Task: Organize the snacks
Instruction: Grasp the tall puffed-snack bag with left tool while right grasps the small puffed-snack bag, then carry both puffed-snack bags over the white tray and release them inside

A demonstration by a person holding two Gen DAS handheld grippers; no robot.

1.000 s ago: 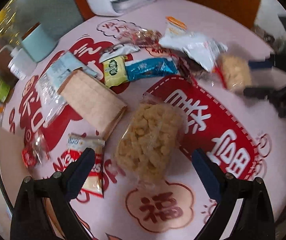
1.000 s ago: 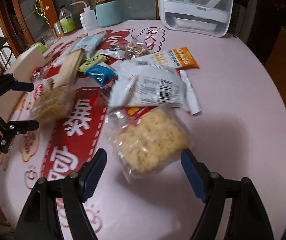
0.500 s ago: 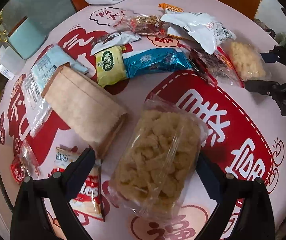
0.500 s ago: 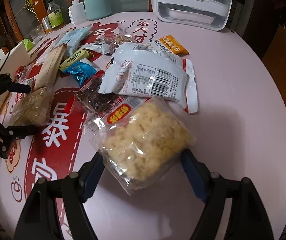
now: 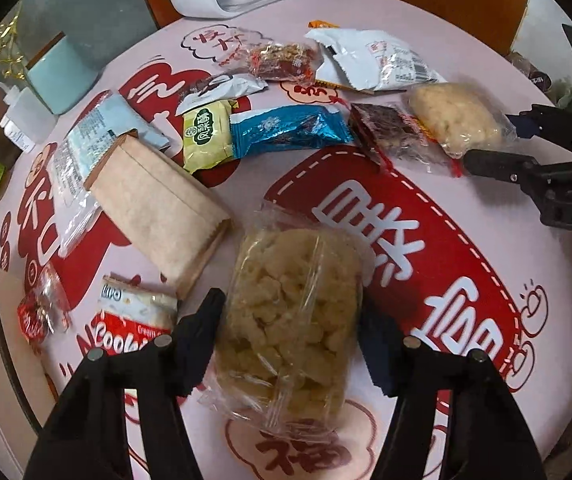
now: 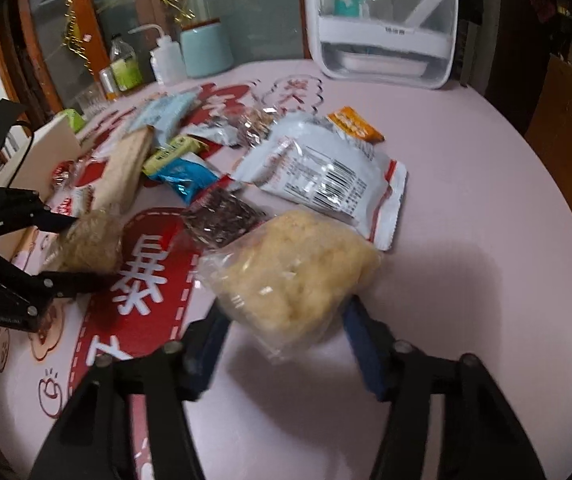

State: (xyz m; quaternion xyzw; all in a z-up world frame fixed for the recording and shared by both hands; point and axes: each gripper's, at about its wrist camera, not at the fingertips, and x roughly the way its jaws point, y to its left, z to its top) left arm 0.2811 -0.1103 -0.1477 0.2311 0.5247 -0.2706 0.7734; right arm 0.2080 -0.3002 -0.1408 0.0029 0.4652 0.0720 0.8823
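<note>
Left tongs (image 5: 289, 320) clenched around a tan puff bag (image 5: 289, 320), right tongs (image 6: 282, 320) around a pale puff bag (image 6: 297, 272), bare pink worktop (image 6: 485, 240) at frame right.

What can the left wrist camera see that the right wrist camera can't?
Only the left wrist view shows the red-and-white cookie packet lying flat and the small red candy wrapper beside it.

Only the right wrist view shows the bottles inside the clear white box and the green-labelled bottle.

Both show the blue foil snack, the white barcode packet, and the two clear bags of puffed snacks, one between each gripper's fingers: left gripper, right gripper.
</note>
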